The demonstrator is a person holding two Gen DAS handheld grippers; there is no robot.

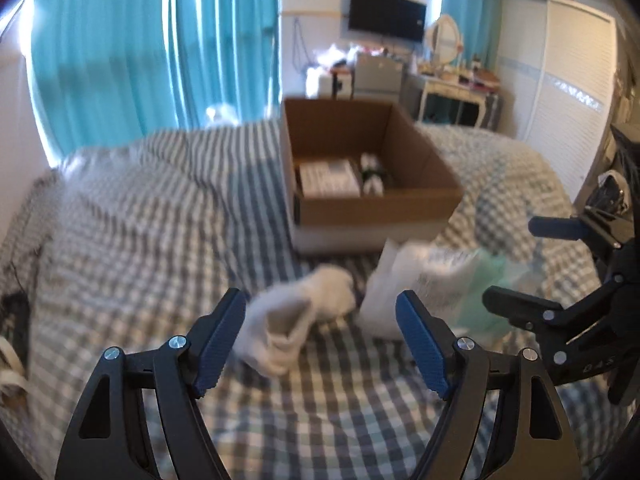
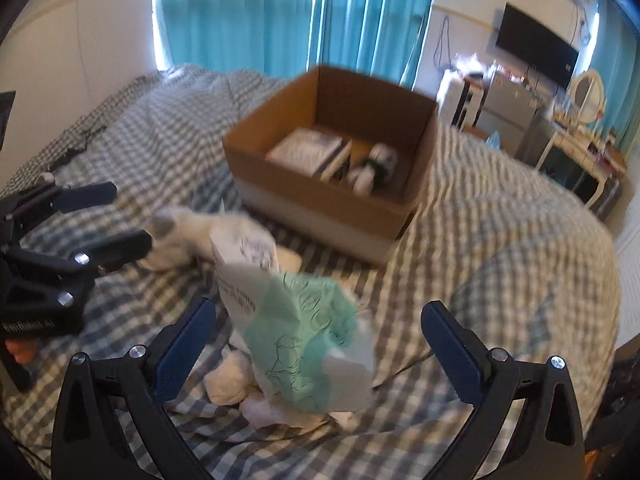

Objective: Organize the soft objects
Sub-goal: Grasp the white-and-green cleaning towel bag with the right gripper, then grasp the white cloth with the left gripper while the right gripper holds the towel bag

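A white sock (image 1: 296, 316) lies on the checked bedspread between my left gripper's (image 1: 322, 344) open fingers. A white and green plastic package (image 1: 436, 292) stands to its right. In the right wrist view the package (image 2: 296, 320) stands between my right gripper's (image 2: 320, 344) open fingers, with white socks (image 2: 236, 380) at its foot and more white cloth (image 2: 180, 236) behind. The open cardboard box (image 1: 360, 208) (image 2: 320, 200) sits on the bed beyond, holding a white pack (image 2: 308, 148) and a black and white bundle (image 2: 372, 168). Both grippers are empty.
The checked bedspread (image 1: 140, 220) covers the whole bed. Teal curtains (image 1: 140, 48) hang behind. A wardrobe (image 1: 568, 80), a dressing table with a mirror (image 1: 444, 40) and a wall TV (image 1: 386, 14) stand at the far right. Each gripper shows in the other's view (image 1: 560, 280) (image 2: 80, 224).
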